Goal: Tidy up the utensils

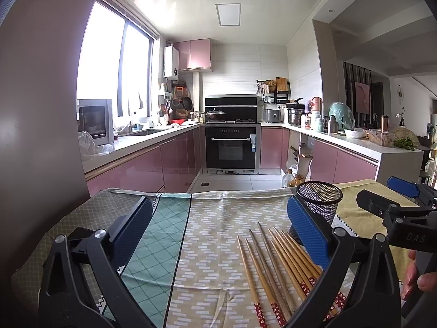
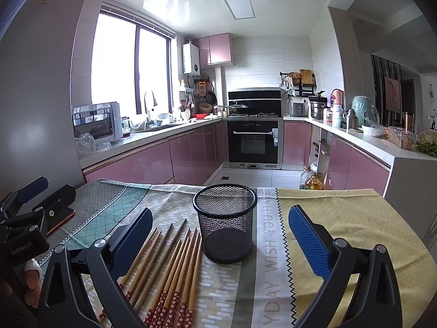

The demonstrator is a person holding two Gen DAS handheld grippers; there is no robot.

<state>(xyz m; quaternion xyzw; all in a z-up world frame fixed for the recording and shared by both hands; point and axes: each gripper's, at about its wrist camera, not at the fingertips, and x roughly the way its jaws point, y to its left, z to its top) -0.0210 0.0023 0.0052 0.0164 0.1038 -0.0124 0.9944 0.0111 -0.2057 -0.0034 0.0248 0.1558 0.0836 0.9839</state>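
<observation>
- The black mesh cup (image 2: 226, 222) is standing upright on the cloth-covered surface (image 2: 341, 213); as far as its interior is showing in the right wrist view, nothing is lying inside it.
- The wooden chopsticks (image 2: 172, 270) are lying loose on the tablecloth (image 2: 269, 246), fanned in a bundle just left of the cup, their red patterned ends pointing toward the camera; the nearest one is lying very close to the cup's base, and contact cannot be confirmed.
- The right wrist view is showing the whole cup, the lettered stripe of the cloth and a dark flat object (image 2: 61, 220) at the surface's left edge under the other tool; the left wrist view is showing only the cup's upper part (image 1: 319, 201), half hidden behind a blue pad.
- The left wrist view is showing the chopsticks (image 1: 275, 268) in the lower right, and a hand (image 1: 418, 278) at the far right edge gripping the other tool.
- The right claw (image 2: 218, 235) is standing spread wide, holding nothing; the cup is sitting between its fingers, and the chopsticks are lying beside and partly under the left finger.
- The left claw (image 1: 218, 232) is likewise standing spread and empty; the chopsticks are lying inside its span, against the right-hand finger, tips pointing away.
</observation>
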